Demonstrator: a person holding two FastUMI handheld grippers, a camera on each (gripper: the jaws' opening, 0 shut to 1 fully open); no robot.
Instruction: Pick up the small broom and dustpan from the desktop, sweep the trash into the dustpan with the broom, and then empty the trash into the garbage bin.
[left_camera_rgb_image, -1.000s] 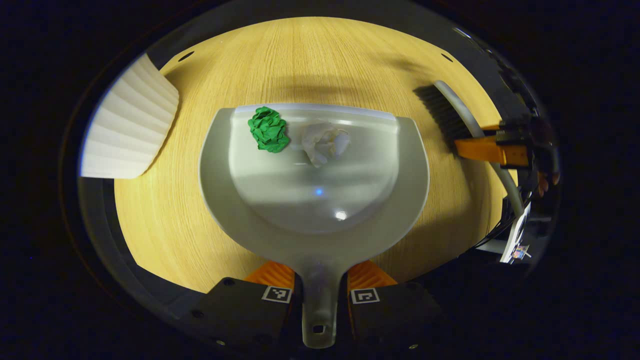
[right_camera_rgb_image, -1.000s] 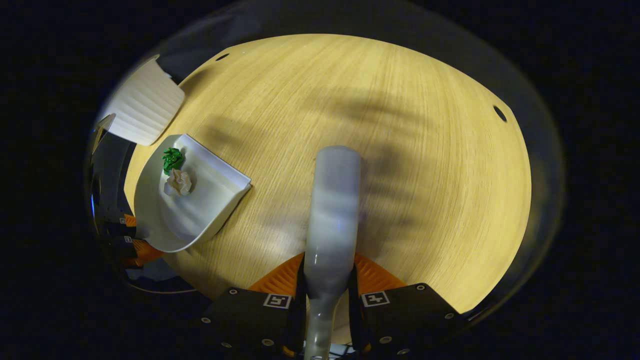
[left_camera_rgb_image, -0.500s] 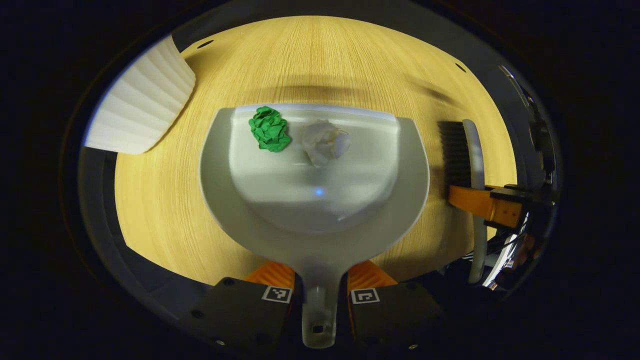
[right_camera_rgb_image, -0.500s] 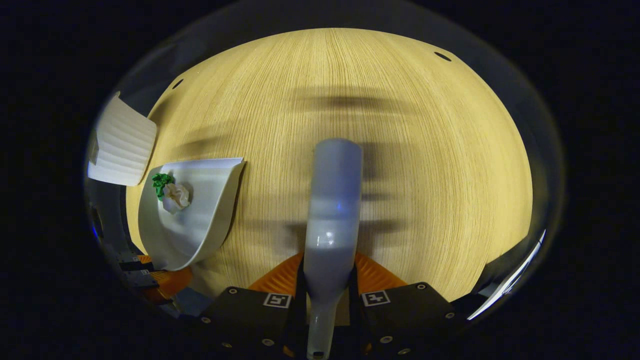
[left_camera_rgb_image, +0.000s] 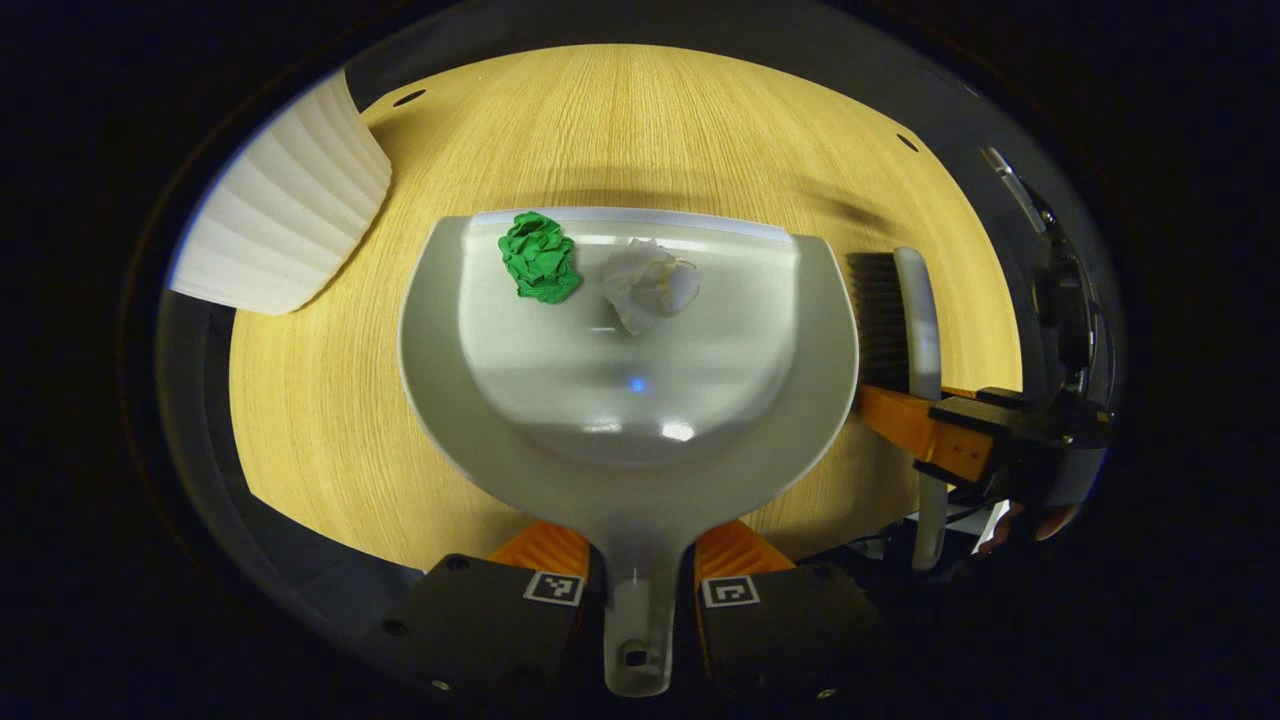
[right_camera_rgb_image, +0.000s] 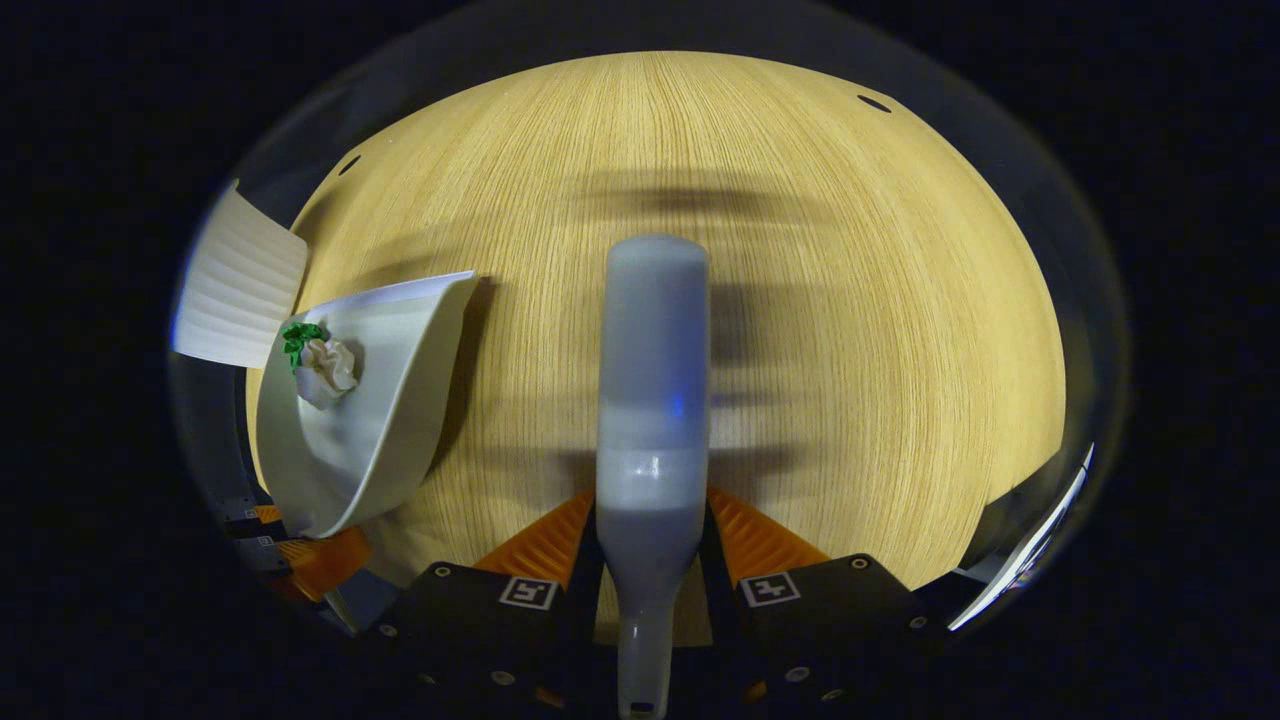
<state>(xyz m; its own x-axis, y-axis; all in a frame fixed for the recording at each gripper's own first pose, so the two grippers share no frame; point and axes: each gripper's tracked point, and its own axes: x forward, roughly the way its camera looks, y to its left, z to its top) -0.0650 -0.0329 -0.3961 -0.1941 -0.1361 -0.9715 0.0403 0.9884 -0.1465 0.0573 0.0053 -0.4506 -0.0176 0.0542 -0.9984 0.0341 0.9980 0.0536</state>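
Already the green wad (left_camera_rgb_image: 540, 257) and white wad (left_camera_rgb_image: 650, 285) lie near the dustpan (left_camera_rgb_image: 628, 400) lip, mid-frame. Left gripper (left_camera_rgb_image: 637, 585) clamps its handle; right gripper (right_camera_rgb_image: 650, 585) clamps the broom (right_camera_rgb_image: 652, 400). Tipping forward before reaching the bin (left_camera_rgb_image: 285, 225), upper left, could spill them.

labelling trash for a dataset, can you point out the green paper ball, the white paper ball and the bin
green paper ball (left_camera_rgb_image: 540, 257), left gripper view, middle of the crumpled wad.
white paper ball (left_camera_rgb_image: 650, 285), left gripper view, middle of the crumpled wad.
bin (left_camera_rgb_image: 285, 225), left gripper view, on its ribbed white side wall.
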